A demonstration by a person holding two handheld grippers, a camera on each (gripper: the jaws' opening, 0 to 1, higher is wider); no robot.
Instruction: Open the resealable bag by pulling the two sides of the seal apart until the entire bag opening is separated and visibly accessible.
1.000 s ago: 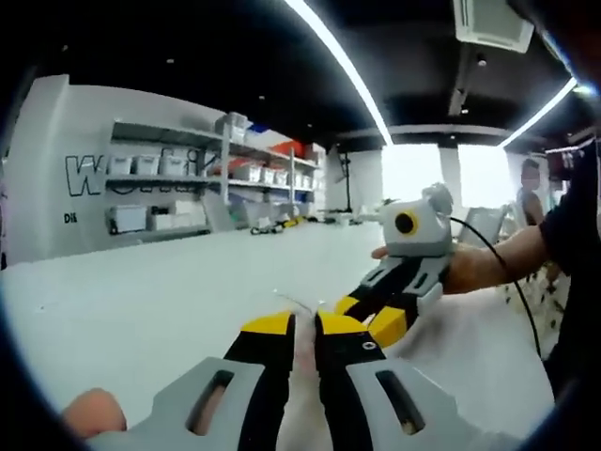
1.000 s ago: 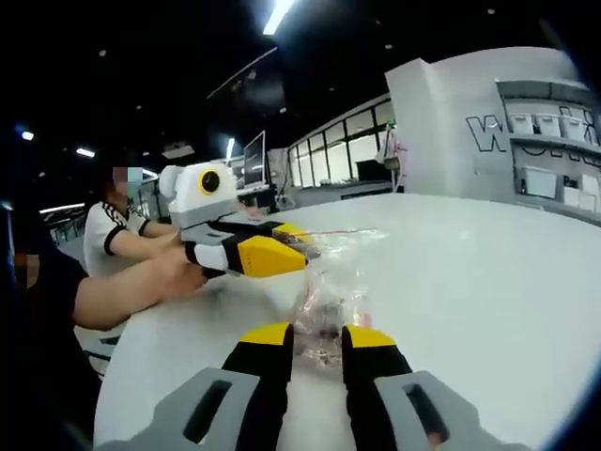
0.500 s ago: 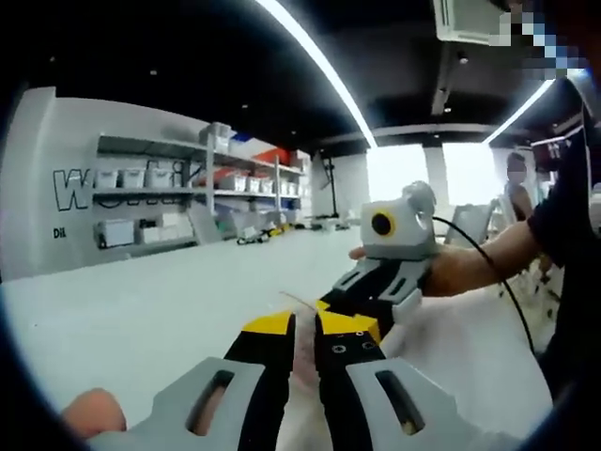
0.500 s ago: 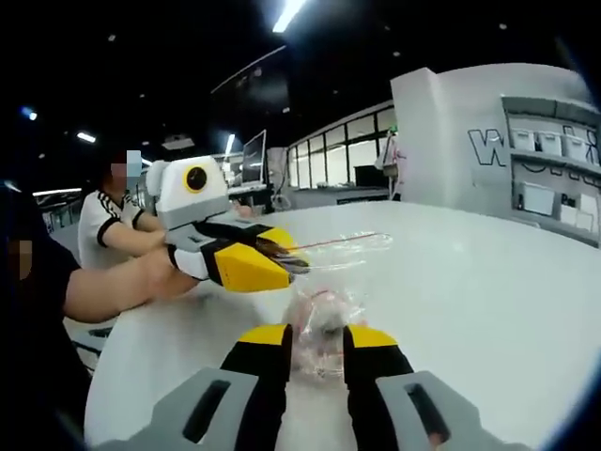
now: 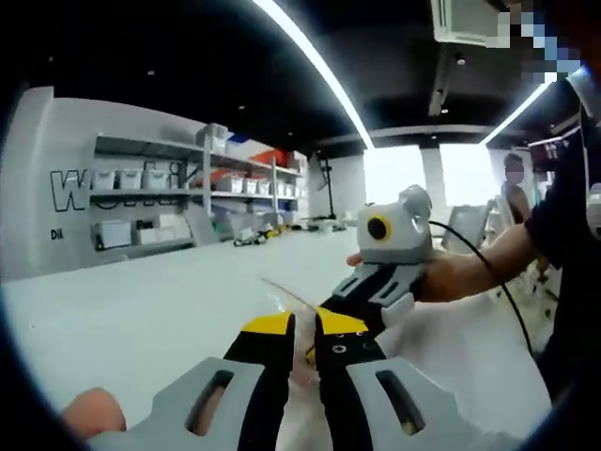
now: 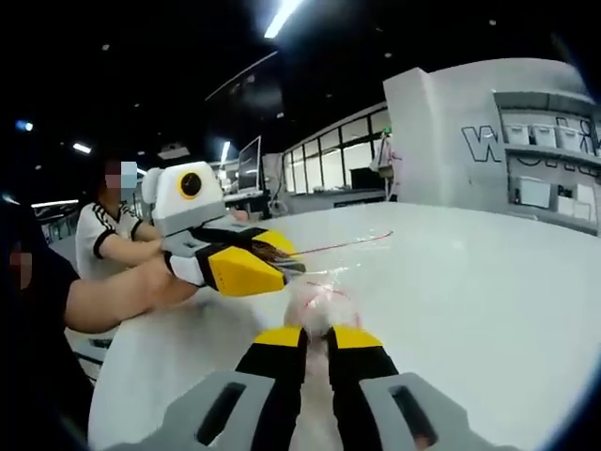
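the resealable bag, clear plastic with a thin red seal line, hangs above a broad white table between both tools. the right gripper has its yellow-tipped jaws clenched on the bag's near side; the left gripper pinches the other side by the seal, jaws closed on it. in the left gripper view the left gripper shows the bag between its jaws. shelving with bins lines a grey wall under a black ceiling with strip lights.
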